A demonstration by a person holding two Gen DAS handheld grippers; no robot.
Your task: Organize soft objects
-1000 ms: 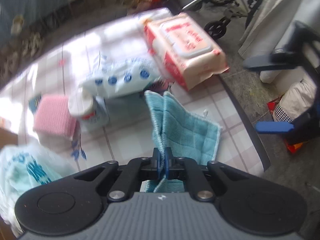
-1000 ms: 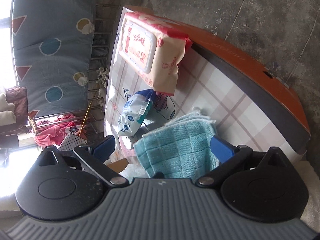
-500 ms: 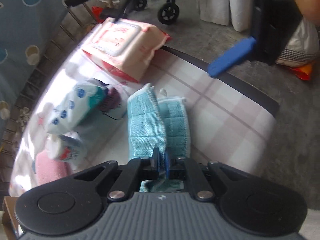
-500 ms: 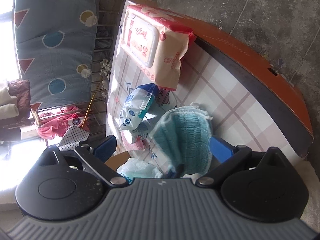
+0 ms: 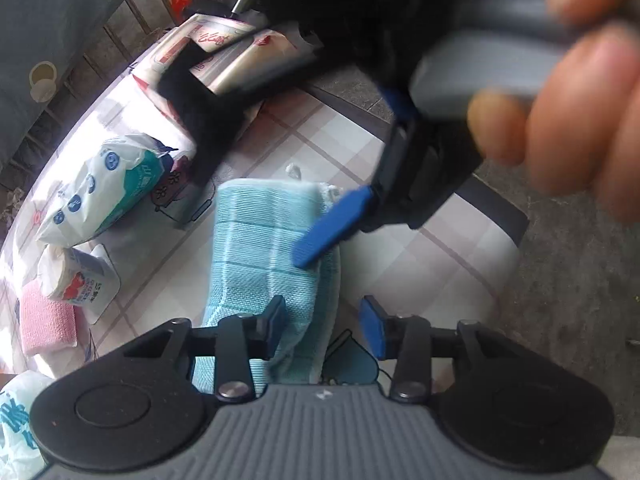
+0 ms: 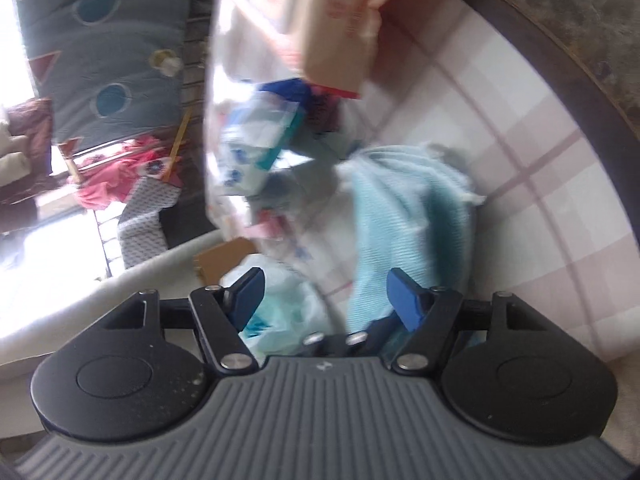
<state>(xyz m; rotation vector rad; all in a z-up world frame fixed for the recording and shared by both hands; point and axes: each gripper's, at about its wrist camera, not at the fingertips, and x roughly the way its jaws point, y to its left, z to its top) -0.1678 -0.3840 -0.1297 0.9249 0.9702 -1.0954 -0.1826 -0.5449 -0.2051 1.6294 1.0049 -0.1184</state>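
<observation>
Releasing teal cloth point(image 5: 264, 248) on bench point(image 5: 420, 264), left claw point(image 5: 323, 326) just opening, holding nothing. Right claw point(image 6: 326, 296) half-open, closing, empty; pressing fold flat advisable.

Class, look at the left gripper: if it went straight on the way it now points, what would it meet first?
Most likely the folded teal cloth on the table, lying just ahead of the open left gripper; depth is unclear.

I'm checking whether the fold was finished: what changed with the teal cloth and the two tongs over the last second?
The left tongs, shut on the teal cloth before, have just been opening and let it go; it lies folded on the table. The right tongs dropped toward the cloth, closing partly, nothing clamped. The wipes pack, tissue packet and pink cloth stayed put.
</observation>
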